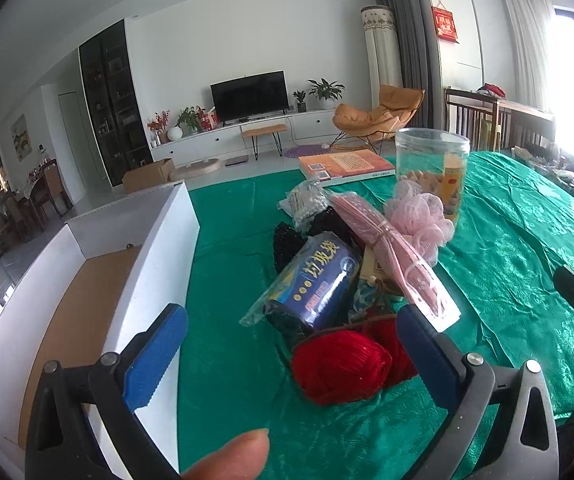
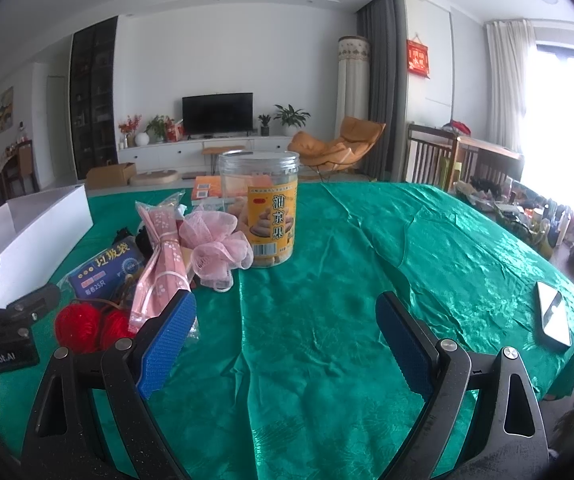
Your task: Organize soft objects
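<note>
Two grippers over a counter (image 2: 327, 280) draped in green cloth. Left gripper (image 1: 293, 354): jaws wide, holding nothing, hovering just in front of the red yarn balls (image 1: 341, 364), not touching them. Right gripper (image 2: 285, 344): jaws wide, empty, over bare green cloth to the right of the yarn.

Landmark: clear snack jar (image 2: 259, 208), upright, yellow label. Pink mesh pouf (image 2: 217, 250) sits just left of the jar, touching its base. Pink packet (image 2: 163, 264) in clear wrap leans left of the pouf, resting on the pile. Blue bag roll (image 1: 319, 280) lies further left of the jar, beside the yarn. Orange book (image 1: 347, 165) flat behind the jar. White box (image 1: 99, 280), open, well left of the jar. Phone (image 2: 554, 314) far right of the jar, near the counter edge.
</note>
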Action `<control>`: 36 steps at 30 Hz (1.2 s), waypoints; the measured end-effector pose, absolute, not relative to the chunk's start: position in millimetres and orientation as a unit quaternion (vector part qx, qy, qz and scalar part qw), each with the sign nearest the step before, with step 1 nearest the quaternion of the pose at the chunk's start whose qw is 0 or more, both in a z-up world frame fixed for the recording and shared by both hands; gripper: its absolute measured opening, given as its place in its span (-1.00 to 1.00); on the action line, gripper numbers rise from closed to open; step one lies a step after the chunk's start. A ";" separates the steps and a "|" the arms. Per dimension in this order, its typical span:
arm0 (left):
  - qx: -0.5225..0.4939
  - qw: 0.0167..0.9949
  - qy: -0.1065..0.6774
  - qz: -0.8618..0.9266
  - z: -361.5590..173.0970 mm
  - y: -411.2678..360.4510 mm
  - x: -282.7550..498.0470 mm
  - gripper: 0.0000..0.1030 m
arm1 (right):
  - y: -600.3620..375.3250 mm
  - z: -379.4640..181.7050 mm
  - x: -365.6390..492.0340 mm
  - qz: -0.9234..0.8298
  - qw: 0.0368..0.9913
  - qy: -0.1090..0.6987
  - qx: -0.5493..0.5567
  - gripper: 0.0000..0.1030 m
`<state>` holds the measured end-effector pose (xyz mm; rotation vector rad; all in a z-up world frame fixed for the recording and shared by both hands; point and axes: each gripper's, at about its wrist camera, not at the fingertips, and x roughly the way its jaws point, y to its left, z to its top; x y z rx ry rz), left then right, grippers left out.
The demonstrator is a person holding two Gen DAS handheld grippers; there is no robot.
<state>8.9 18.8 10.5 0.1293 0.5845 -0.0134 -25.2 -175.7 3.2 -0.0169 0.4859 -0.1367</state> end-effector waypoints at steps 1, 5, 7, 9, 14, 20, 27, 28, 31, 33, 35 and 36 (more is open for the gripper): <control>0.058 0.956 0.287 -0.005 13.3 25.8 11.2 1.00 | -174.8 2.6 -25.2 -0.068 0.968 0.241 -0.007 0.81; 0.047 0.956 0.290 0.004 16.8 46.0 18.4 1.00 | -176.6 -0.9 -22.1 -0.067 0.968 0.244 -0.002 0.80; 0.044 0.955 0.295 0.009 14.7 51.4 18.9 1.00 | -178.2 -0.7 -22.8 -0.067 0.967 0.244 0.001 0.80; 0.041 0.953 0.300 0.006 12.2 53.8 16.7 1.00 | -178.5 -0.7 -22.3 -0.067 0.967 0.245 0.001 0.80; 0.043 0.950 0.308 -0.009 7.1 45.8 12.3 1.00 | -177.6 -0.1 -23.0 -0.066 0.967 0.246 0.001 0.80; 0.053 0.950 0.308 -0.023 7.2 32.8 8.7 1.00 | -177.4 -1.0 -21.4 -0.064 0.967 0.248 0.003 0.81; 0.046 0.950 0.309 -0.020 10.1 35.6 9.6 1.00 | -178.6 -3.3 -19.3 -0.054 0.965 0.257 0.011 0.80; 0.044 0.950 0.310 -0.020 9.8 36.0 10.6 1.00 | -178.3 -3.5 -19.3 -0.053 0.965 0.258 0.012 0.80; 0.044 0.949 0.311 -0.018 9.6 37.5 12.0 1.00 | -180.1 -3.9 -18.7 -0.051 0.964 0.261 0.016 0.81; 0.043 0.949 0.311 -0.017 9.1 37.4 12.4 1.00 | -180.6 -4.1 -18.6 -0.050 0.963 0.263 0.018 0.80; 0.042 0.949 0.311 -0.017 9.2 37.8 12.4 1.00 | -180.4 -4.4 -18.7 -0.049 0.963 0.265 0.018 0.80; 0.041 0.949 0.312 -0.017 9.0 38.4 12.5 1.00 | -180.2 -4.3 -18.4 -0.049 0.963 0.266 0.018 0.80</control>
